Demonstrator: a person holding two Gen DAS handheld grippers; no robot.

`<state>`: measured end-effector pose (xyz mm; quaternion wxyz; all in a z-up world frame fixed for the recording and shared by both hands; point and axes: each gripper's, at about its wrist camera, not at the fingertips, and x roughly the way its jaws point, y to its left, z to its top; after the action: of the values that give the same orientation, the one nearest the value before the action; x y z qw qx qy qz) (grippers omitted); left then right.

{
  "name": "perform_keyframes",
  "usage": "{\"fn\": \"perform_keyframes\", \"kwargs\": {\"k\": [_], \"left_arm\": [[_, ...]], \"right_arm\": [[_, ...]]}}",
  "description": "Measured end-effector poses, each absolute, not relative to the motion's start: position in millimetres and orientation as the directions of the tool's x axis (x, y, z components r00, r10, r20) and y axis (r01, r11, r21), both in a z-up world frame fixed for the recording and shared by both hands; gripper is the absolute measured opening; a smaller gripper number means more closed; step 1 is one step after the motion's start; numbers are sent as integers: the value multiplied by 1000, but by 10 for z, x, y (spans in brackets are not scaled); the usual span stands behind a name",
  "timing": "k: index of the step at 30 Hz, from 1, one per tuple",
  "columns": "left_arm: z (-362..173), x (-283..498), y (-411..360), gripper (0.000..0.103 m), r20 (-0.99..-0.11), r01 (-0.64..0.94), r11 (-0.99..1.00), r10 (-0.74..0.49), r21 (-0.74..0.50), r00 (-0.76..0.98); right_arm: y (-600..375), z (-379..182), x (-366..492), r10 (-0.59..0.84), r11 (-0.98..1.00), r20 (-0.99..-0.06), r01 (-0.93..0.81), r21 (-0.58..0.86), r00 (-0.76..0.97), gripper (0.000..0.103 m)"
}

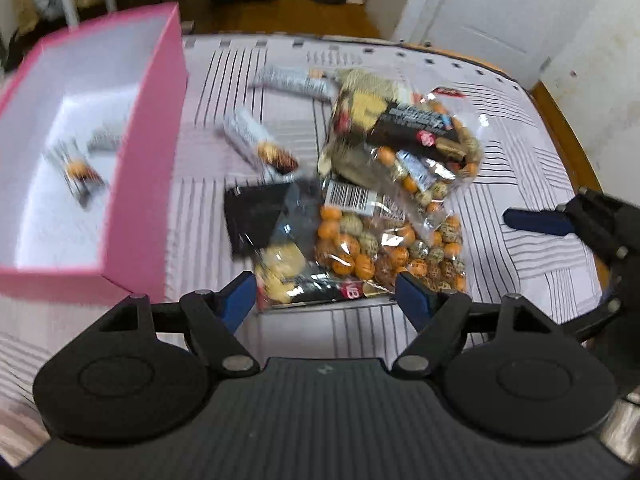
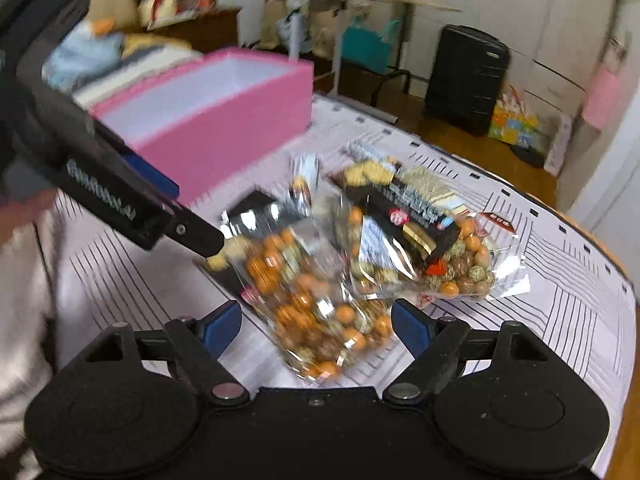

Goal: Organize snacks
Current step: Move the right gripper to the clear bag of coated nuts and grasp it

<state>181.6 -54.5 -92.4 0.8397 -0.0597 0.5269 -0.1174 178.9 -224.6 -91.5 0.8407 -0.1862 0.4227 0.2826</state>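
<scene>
Box (image 1: 136, 184): pink, white inside, open top, at the left of the striped cloth (image 1: 500, 216). The left wrist view looks down into it; the right wrist view shows only its outer wall and a strip of lining (image 2: 224, 120).
Box contents: two small wrapped bars (image 1: 80, 172) lie on the floor of the box, blurred. Seen from the left wrist only.
Loose bars: one bar (image 1: 260, 146) lies on the cloth just right of the box, another (image 1: 292, 80) beyond it. In the right wrist view only one upright blurred wrapper (image 2: 304, 188) shows there.
Near bag (image 1: 360, 248): clear, with orange and speckled balls, barcode label up, flat on the cloth at mid-frame. Its black-printed part is smeared.
Far bag (image 1: 404, 140): same kind, resting partly on the near bag's far edge. Print unreadable in both views.
Left gripper (image 1: 330, 292): blue fingers (image 1: 236, 294) apart, nothing clamped; the near bag's edge lies in the gap below. Touching or not, cannot tell. In the right wrist view it enters from the left, its tip (image 2: 200, 236) over the near bag (image 2: 312, 308).
Right gripper (image 2: 316, 324): fingers (image 2: 412, 328) apart, nothing clamped, the near bag between and below them. The left wrist view shows one blue finger (image 1: 536, 220) at the right edge, the rest cut off.
Sleeve (image 2: 20, 300): pale, at lower left, right wrist view only.
</scene>
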Motion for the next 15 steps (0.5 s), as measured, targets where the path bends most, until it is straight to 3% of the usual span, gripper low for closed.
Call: {"fn": "perform_keyframes", "kwargs": {"k": [6, 9, 15], "left_arm": [[-1281, 1813, -624, 74, -846, 34, 954, -282, -299, 452], [-1402, 1830, -666, 71, -846, 17, 959, -259, -284, 467], [-1522, 1825, -661, 66, -836, -12, 954, -257, -301, 486]], "right_arm": [[-2251, -1249, 1938, 304, 731, -846, -677, -88, 438, 85], [-2250, -1382, 2007, 278, 712, -844, -688, -140, 460, 99], [-2262, -1541, 2109, 309, 687, -845, -717, -120, 437, 103]]}}
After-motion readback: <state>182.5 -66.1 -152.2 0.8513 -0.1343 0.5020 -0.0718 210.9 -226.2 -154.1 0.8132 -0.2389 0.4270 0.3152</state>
